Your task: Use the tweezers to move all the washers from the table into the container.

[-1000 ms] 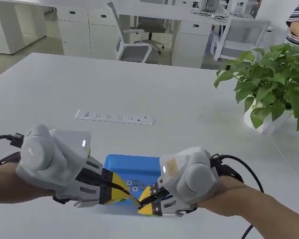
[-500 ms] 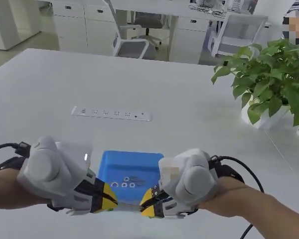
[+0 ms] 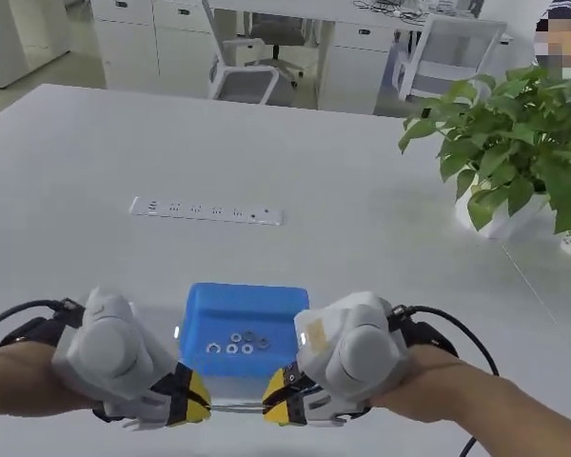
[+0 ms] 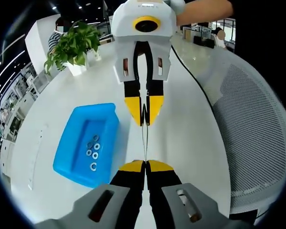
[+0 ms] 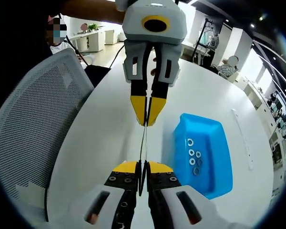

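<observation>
A blue container (image 3: 246, 327) sits on the white table (image 3: 362, 228) and holds several washers (image 3: 236, 342). Just in front of it, thin metal tweezers (image 3: 234, 407) stretch level between my two grippers. My left gripper (image 3: 188, 406) is shut on one end and my right gripper (image 3: 276, 402) is shut on the other. In the left gripper view the tweezers (image 4: 144, 140) run from my left gripper (image 4: 145, 163) to the right gripper (image 4: 144, 119), with the container (image 4: 71, 152) to their left. The right gripper view has the tweezers (image 5: 144, 142) and container (image 5: 214, 167) with its washers (image 5: 193, 157).
A white power strip (image 3: 206, 211) lies beyond the container. A potted plant (image 3: 514, 143) stands at the far right of the table. A mesh office chair (image 4: 257, 138) is close behind the near table edge. More desks and chairs fill the room behind.
Both grippers have drawn back from over the container's front toward the near table edge, and the tweezers now lie straight between them. The head camera has tipped down.
</observation>
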Motion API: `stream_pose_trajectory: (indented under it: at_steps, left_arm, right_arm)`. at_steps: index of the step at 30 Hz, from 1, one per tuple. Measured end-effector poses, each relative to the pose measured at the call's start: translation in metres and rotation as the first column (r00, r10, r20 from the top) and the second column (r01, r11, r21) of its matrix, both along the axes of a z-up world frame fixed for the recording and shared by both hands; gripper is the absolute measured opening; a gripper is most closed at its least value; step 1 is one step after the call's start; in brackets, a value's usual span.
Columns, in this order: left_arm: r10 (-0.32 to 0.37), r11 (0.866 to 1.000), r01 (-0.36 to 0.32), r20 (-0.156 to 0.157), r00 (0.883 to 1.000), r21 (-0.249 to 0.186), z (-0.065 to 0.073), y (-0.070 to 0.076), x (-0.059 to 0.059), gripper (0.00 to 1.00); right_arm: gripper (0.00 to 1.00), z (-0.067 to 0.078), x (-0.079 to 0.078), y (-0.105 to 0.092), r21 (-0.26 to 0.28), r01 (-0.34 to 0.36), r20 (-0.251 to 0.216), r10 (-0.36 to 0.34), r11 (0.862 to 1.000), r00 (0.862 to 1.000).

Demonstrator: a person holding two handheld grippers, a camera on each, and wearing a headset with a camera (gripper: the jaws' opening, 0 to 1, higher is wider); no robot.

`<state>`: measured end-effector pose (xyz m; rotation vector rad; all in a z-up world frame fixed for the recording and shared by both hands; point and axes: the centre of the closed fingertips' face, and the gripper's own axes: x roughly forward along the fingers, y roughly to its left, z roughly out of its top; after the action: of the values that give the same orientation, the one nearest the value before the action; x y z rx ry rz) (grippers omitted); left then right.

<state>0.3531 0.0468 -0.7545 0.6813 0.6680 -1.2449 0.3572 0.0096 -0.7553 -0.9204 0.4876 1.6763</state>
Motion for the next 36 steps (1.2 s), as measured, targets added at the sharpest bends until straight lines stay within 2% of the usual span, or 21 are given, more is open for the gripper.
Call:
stream_pose_trajectory:
  at_steps: [18,25,36]
  left_arm:
    - [-0.023,0.999,0.025,-0.037,0.999,0.048,-0.030,0.005,0.002,0.05]
    - [-0.022,0.998,0.025,-0.051,0.998,0.052,-0.036,0.005,0.002,0.05]
    - [-0.021,0.998,0.025,-0.053,0.998,0.063,-0.043,0.007,0.004,0.05]
  right_arm:
    - [0.08,-0.029,0.001,0.003,-0.029,0.015,-0.025,-0.016,0.999,1.000]
    - [0.09,-0.036,0.002,0.003,-0.038,0.013,-0.034,-0.015,0.999,0.999]
    - [0.10,-0.042,0.004,0.004,-0.047,0.011,-0.044,-0.013,0.999,0.999]
